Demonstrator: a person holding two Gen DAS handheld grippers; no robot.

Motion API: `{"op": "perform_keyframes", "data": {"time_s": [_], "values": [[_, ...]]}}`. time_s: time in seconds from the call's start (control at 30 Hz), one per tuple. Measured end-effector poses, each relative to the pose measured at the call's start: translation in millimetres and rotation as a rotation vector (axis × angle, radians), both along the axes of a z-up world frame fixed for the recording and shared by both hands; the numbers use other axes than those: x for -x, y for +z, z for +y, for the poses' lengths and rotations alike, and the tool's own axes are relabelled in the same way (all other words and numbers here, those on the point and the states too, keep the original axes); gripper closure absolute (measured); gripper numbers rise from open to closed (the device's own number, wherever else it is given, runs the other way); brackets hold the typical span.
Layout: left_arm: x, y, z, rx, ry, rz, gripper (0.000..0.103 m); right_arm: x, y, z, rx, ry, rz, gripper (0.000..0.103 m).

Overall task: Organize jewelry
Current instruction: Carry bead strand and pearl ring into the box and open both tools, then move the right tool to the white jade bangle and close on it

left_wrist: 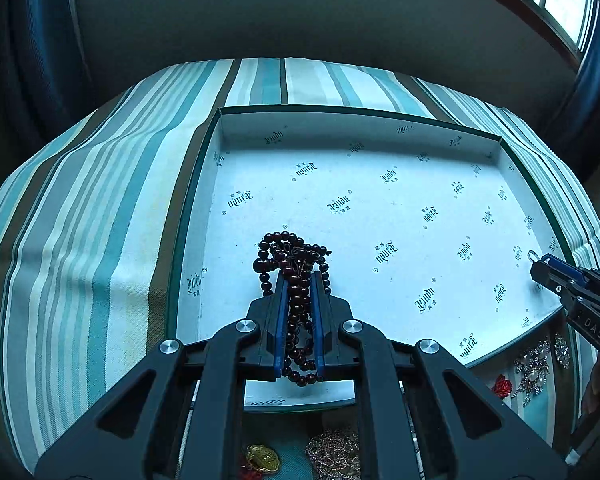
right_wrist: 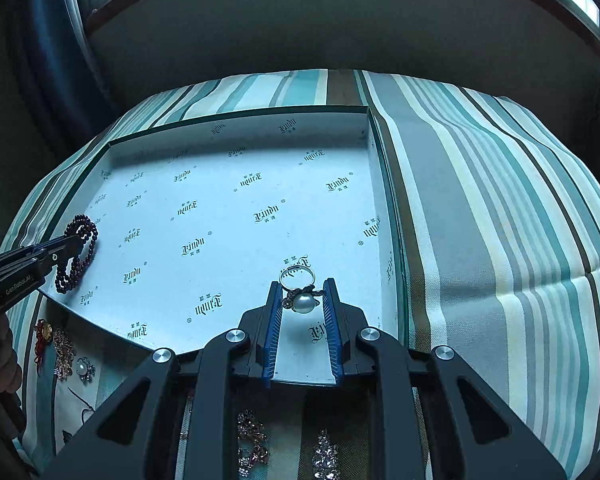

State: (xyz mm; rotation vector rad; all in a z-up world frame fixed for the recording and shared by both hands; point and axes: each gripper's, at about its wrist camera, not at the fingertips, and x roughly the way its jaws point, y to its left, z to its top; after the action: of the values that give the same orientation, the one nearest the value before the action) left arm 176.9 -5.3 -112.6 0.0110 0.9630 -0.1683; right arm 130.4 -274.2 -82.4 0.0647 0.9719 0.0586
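Observation:
My left gripper [left_wrist: 298, 276] is shut on a string of dark red beads [left_wrist: 288, 248]. The beads bunch past the fingertips and hang in loops between the blue pads, over the left part of a shallow white box [left_wrist: 340, 184] printed with logos. In the right wrist view the same beads [right_wrist: 82, 232] and left gripper [right_wrist: 66, 246] show at the box's left edge. My right gripper [right_wrist: 303, 284] is shut on a silver pearl ring [right_wrist: 303, 303], its band sticking out past the fingertips over the box [right_wrist: 236, 216] near the right wall. The right gripper [left_wrist: 542, 262] also shows in the left wrist view.
The box lies on a striped teal cloth [left_wrist: 100, 220]. In front of the box lie loose pieces: a gold pendant [left_wrist: 262, 458], a chain pile [left_wrist: 334, 452], a rhinestone brooch [left_wrist: 534, 364], a red knot [left_wrist: 502, 386], a pearl brooch [right_wrist: 85, 368] and crystal pieces [right_wrist: 252, 440]. A hand [right_wrist: 0, 360] is at the left.

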Motion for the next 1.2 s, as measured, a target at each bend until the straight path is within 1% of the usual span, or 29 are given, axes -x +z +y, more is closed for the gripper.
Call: {"op": "perform_keyframes", "data": {"time_s": [0.17, 0.3, 0.33, 0.4, 0.47, 0.53, 0.57, 0.6, 0.67, 0.7, 0.73, 0.97, 1.07, 1.2], "values": [[-3.2, -6.4, 2.2, 0.001, 0.002, 0.007, 0.092, -2.3, -2.0, 4.0, 0.042, 0.008, -0.010, 0.082], [-2.9, -8.7, 2.4, 0.000, 0.008, 0.003, 0.085, -3.1, -2.6, 5.5, 0.051, 0.014, -0.012, 0.081], [-2.4, -8.7, 1.5, -0.001, 0.006, 0.000, 0.081, -3.4, -2.5, 5.5, 0.049, 0.015, -0.013, 0.081], [-1.4, -9.1, -0.7, -0.002, 0.000, -0.004, 0.077, -3.2, -2.1, 6.3, 0.044, 0.022, -0.013, 0.078], [-0.6, -9.5, -4.7, -0.010, -0.008, -0.009, 0.073, -2.8, -0.9, 8.0, 0.043, 0.028, -0.019, 0.067], [0.5, -9.6, -7.7, -0.010, -0.014, -0.011, 0.067, -2.1, -0.1, 8.9, 0.046, 0.029, -0.021, 0.061], [0.9, -9.4, -8.6, -0.007, -0.017, -0.011, 0.065, -1.7, 0.3, 8.7, 0.041, 0.027, -0.021, 0.060], [1.4, -9.0, -9.4, -0.003, -0.019, -0.009, 0.063, -1.2, 1.3, 8.0, 0.033, 0.023, -0.020, 0.060], [2.9, -6.1, -11.0, 0.000, -0.021, -0.013, 0.054, 0.8, 5.5, 6.7, 0.025, 0.012, -0.026, 0.060], [4.3, -3.8, -10.9, -0.002, -0.014, -0.020, 0.041, 2.7, 8.6, 6.8, 0.023, 0.011, -0.033, 0.060], [6.2, -0.9, -10.0, 0.000, -0.006, -0.030, 0.039, 4.6, 12.2, 7.7, 0.024, 0.011, -0.041, 0.060], [18.6, 13.3, -3.0, 0.028, 0.022, -0.038, 0.036, 28.8, 32.2, 18.9, 0.026, 0.035, -0.067, 0.059], [30.1, 20.1, -2.1, 0.030, 0.024, -0.049, 0.035, 42.2, 34.5, 25.1, 0.027, 0.048, -0.063, 0.054], [49.0, 25.6, 0.0, 0.036, 0.024, -0.052, 0.035, 61.9, 32.8, 34.2, 0.024, 0.077, -0.047, 0.054]]}}
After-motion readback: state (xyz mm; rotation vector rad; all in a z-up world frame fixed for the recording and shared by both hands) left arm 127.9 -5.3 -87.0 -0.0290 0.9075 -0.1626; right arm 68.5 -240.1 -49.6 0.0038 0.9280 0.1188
